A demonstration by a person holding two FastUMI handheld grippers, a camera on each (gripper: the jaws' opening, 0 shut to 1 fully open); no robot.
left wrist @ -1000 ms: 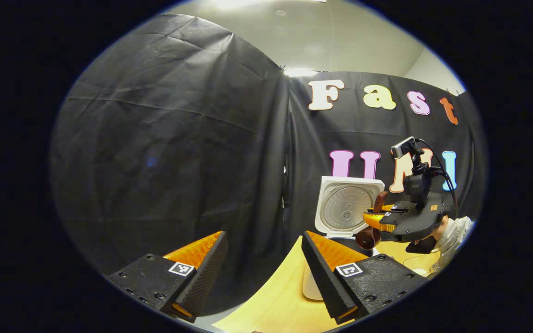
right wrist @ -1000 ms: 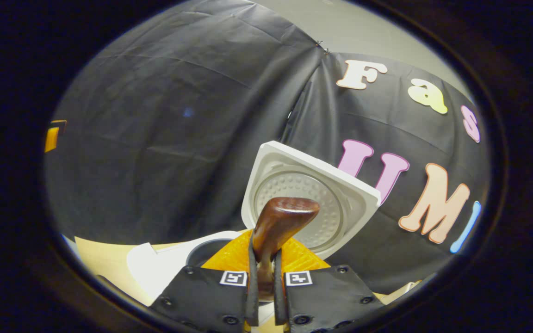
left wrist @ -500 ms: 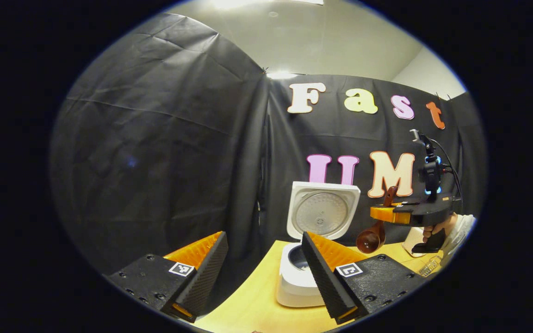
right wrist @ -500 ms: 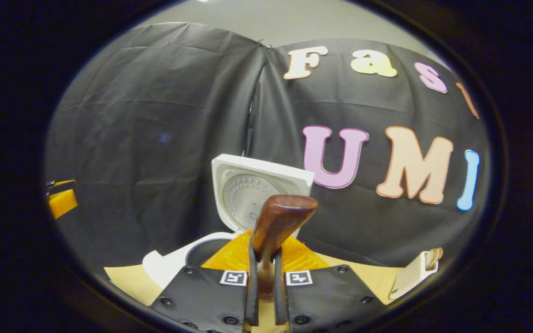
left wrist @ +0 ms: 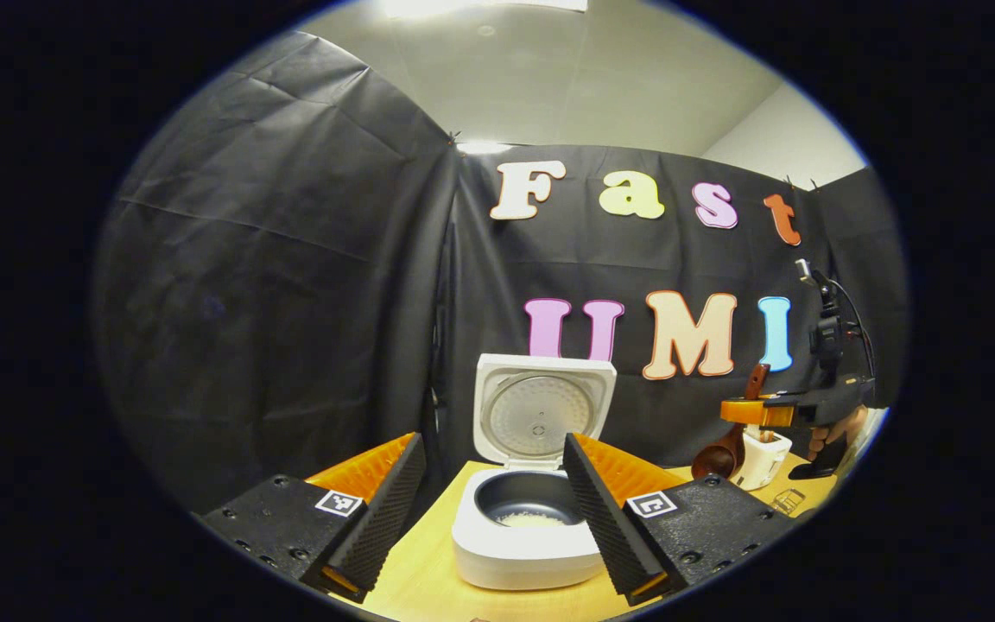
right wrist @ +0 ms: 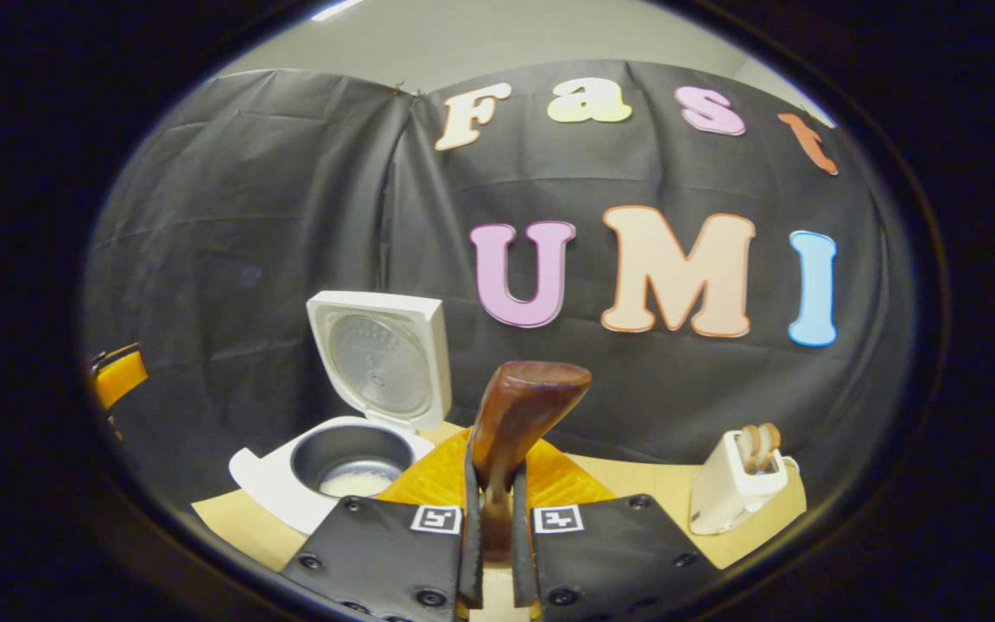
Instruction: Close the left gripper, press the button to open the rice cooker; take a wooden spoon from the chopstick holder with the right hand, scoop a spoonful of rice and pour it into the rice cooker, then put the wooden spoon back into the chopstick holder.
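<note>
Rice cooker [left wrist: 528, 553]: smooth white plastic shell, slightly glossy; inner pot [right wrist: 351, 453] dark, matt metal; underside of lid [left wrist: 541, 415] dimpled, dull silvery metal. Wooden spoon [right wrist: 519, 415]: dark brown wood, polished, with a sheen. Desk [left wrist: 415, 583]: pale wood-look surface, smooth, low gloss. Chopstick holder [right wrist: 731, 492]: white, smooth, looks plastic or ceramic, cannot tell which.
</note>
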